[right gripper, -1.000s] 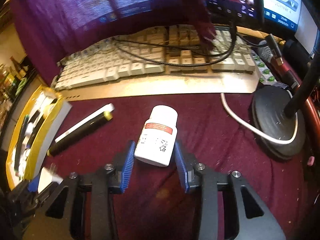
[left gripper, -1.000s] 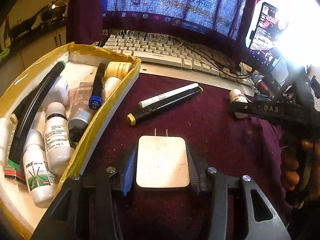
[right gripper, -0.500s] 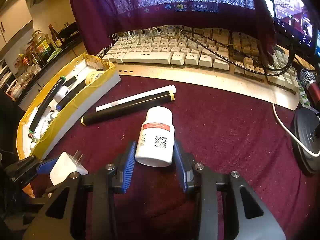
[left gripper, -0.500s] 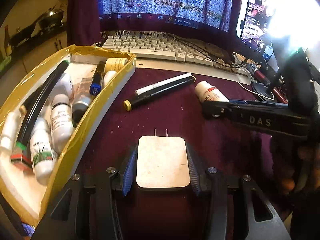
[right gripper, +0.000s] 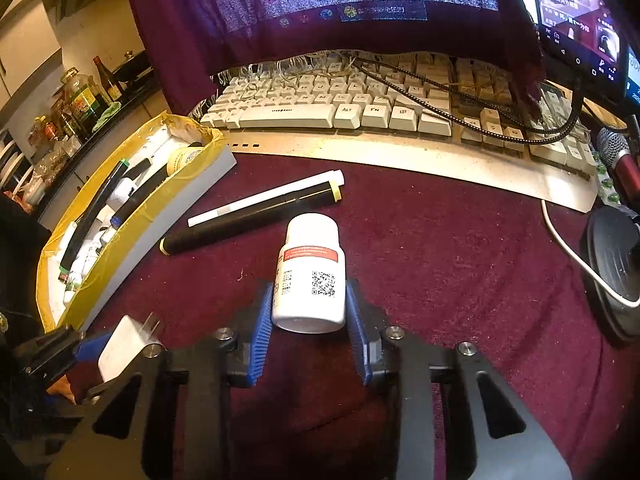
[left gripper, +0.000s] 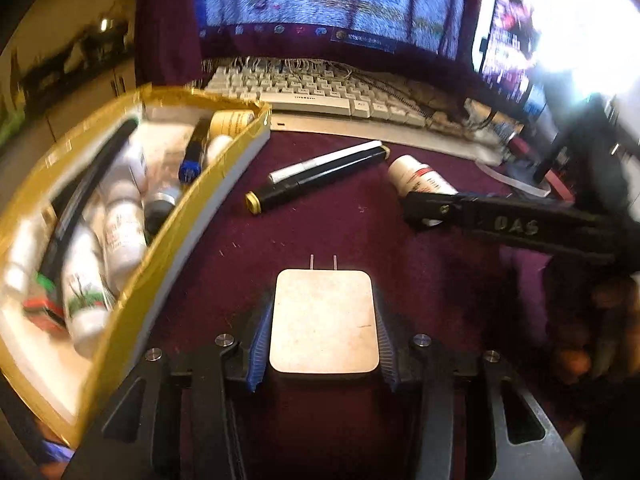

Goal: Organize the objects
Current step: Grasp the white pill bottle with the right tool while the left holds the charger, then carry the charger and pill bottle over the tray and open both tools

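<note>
My left gripper is shut on a white plug adapter, prongs pointing forward, above the maroon cloth. It also shows in the right wrist view. My right gripper is shut on a white pill bottle with a red label band; the bottle also shows in the left wrist view. A black marker and a white pen lie side by side on the cloth. A yellow-lined tray at the left holds several bottles and pens.
A white keyboard with cables lies behind the pens, under a cloth-draped monitor. A black microphone stand base and white cable sit at the right. Kitchen bottles stand far left.
Both grippers moved left with their loads. The right gripper with the pill bottle has come closer to the pens and the tray. The left wrist view is now blurred from motion.
</note>
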{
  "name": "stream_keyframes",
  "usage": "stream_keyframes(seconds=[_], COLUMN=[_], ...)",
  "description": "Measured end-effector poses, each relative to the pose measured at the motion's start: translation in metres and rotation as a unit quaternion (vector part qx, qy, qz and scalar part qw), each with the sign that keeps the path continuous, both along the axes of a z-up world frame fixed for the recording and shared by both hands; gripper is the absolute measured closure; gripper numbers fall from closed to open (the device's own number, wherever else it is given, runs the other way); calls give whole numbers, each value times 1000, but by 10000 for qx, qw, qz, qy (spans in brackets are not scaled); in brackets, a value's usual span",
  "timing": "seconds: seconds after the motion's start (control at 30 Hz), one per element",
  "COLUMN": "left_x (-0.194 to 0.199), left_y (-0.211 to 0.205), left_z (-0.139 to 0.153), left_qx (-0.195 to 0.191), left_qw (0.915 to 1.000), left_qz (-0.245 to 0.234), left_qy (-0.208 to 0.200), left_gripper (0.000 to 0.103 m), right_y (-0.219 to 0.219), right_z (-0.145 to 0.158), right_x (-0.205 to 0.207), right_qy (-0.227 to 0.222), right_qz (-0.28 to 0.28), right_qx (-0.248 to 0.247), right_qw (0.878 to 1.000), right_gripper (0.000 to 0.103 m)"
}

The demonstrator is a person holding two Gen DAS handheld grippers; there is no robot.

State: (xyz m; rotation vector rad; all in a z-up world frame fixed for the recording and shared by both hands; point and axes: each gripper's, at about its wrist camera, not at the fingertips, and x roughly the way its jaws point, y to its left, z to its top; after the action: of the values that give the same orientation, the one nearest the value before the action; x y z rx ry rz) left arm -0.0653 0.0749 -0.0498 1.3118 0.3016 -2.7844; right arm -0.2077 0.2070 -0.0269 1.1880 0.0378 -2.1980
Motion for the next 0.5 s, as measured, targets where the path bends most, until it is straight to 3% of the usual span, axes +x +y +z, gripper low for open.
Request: stream_keyframes(seconds=[0.03,0.27,0.5], left_x=[3,21,35], left_y=[-4,-12,-19], left_z=[1,14,35], left_qx=[204,613,730], left_qw=[9998,9980,9966], left_qz=[-11,72,143], left_qy=[0,116,347], left_gripper=[63,63,63], right_y=[0,-2,-19], right_z=[0,17,35], right_x=[0,18,44], right_qy=[-19,-27,112], right_qz=[17,242,585], right_qx=[-21,-379,-615], right_qw=[10000,9990,9963], right_gripper=[71,71,71])
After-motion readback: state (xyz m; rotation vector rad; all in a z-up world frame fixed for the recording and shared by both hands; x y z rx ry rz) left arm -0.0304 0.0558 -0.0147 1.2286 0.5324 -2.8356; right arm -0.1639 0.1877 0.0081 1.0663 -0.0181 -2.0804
